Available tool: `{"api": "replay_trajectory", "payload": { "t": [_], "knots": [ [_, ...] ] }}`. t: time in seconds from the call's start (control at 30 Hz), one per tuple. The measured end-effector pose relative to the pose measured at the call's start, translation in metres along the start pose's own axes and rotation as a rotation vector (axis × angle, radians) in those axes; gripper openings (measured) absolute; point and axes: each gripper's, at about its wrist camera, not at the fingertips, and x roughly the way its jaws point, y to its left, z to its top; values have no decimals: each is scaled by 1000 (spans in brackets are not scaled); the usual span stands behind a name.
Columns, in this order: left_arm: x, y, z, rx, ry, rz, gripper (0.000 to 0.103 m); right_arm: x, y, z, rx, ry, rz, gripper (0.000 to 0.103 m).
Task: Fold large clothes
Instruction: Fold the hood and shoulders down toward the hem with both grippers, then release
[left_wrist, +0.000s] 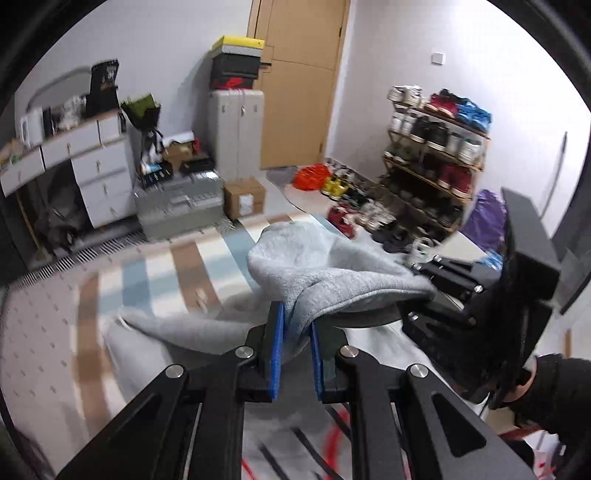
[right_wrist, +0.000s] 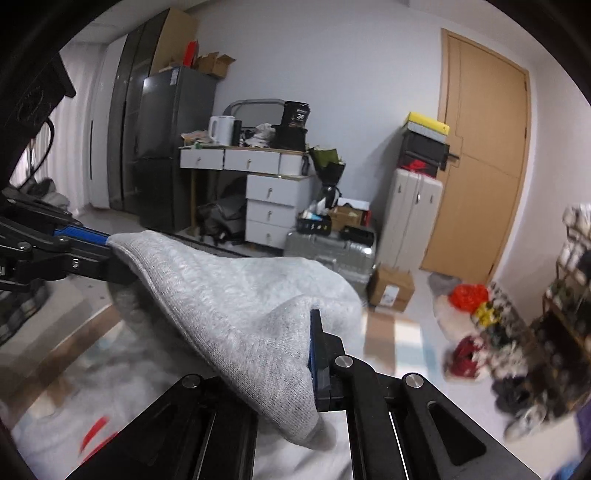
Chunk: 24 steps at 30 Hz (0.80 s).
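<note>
Left gripper (left_wrist: 297, 343): blue pads clamp a fold of the grey knitted garment (left_wrist: 325, 273). Right gripper (right_wrist: 310, 354): jaws pinched on the same cloth, lifted above striped bedding (left_wrist: 155, 273).

Wooden door (right_wrist: 484, 155), shoe rack (left_wrist: 436, 155), possibly fridge (right_wrist: 166, 147).

Number on a black bag in a cluttered bedroom

A black bag (right_wrist: 295, 116) standing on the white desk (right_wrist: 236, 157) carries pale print, of which only what looks like the number "36" can be made out; the rest of its lettering, and any other labels in the room, are too blurred to read.
</note>
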Motion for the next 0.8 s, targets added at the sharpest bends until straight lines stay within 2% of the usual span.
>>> {"api": "replay_trajectory", "payload": {
  "t": [0.1,0.2,0.3,0.43,0.5,0.57,0.67,0.73,0.77,0.8],
  "knots": [
    [15,2,-37,-75,41,-48,8,-20,14,-45,7,27,9,5],
    [42,1,-64,-92,86,-23,8,-19,24,-90,44,106,30,5],
    [62,3,-74,-155,104,-21,8,-13,38,-120,51,167,32,5],
    [72,7,-81,-135,98,3,8,-9,47,-129,15,244,29,5],
    [81,9,-82,-111,118,11,8,-6,40,-133,81,276,70,6],
    [86,5,-86,-73,134,22,9,1,38,-136,92,331,101,7],
    [83,4,-100,-34,154,40,10,-2,48,-137,26,338,83,8],
    [77,3,-109,-22,195,38,12,-1,49,-133,-10,354,83,10],
    [78,3,-103,-11,208,28,13,-5,51,-137,-19,362,88,10],
    [71,3,-101,-4,188,9,18,-6,49,-136,-25,369,98,11]
  ]
}}
